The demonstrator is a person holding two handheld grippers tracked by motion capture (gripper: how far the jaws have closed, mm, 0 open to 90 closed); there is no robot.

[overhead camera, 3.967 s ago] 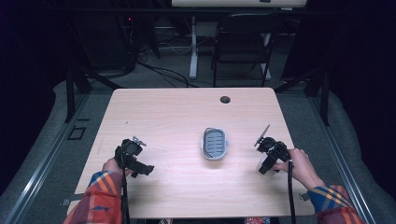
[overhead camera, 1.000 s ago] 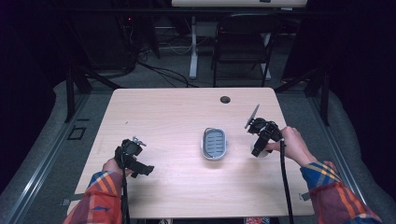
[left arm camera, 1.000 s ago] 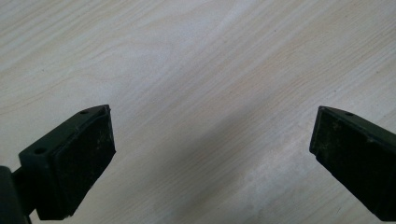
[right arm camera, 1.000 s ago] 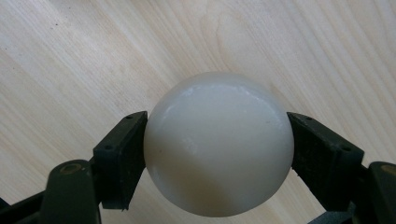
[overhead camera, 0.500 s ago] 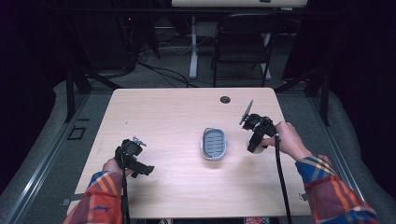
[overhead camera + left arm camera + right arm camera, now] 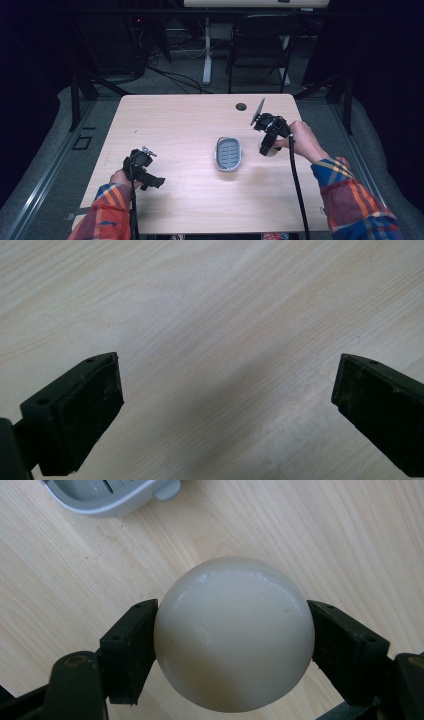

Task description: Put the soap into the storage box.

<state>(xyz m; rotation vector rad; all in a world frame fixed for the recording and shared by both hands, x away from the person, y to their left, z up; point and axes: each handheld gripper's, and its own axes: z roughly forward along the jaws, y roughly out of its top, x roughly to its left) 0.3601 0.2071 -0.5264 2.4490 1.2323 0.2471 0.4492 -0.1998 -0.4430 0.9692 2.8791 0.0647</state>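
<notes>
Left gripper (image 6: 150, 181) sits at the near left of the wooden table (image 6: 180, 125), held low over the surface by the person's left hand (image 6: 121, 176). In the left gripper view its jaws stand spread wide, nothing between them, bare wood grain (image 6: 215, 330) below.

Right gripper (image 6: 266, 148) is farther in, right of centre, held by the right hand (image 6: 301, 141); a plaid sleeve (image 6: 350, 197) runs back to the near edge. In the right gripper view the jaws pinch a smooth off-white ball (image 6: 234, 634), one pad pressed to each side of it. Ball also visible from the high view (image 6: 269, 150), just above the tabletop.

A grey oval dish (image 6: 228, 153) with a ribbed inner floor lies at table centre, just beside the ball, not touching; its rim appears at the top of the right gripper view (image 6: 107, 497).

Far edge: round cable hole (image 6: 241, 106). Beyond the table, a dark chair (image 6: 257, 50).
</notes>
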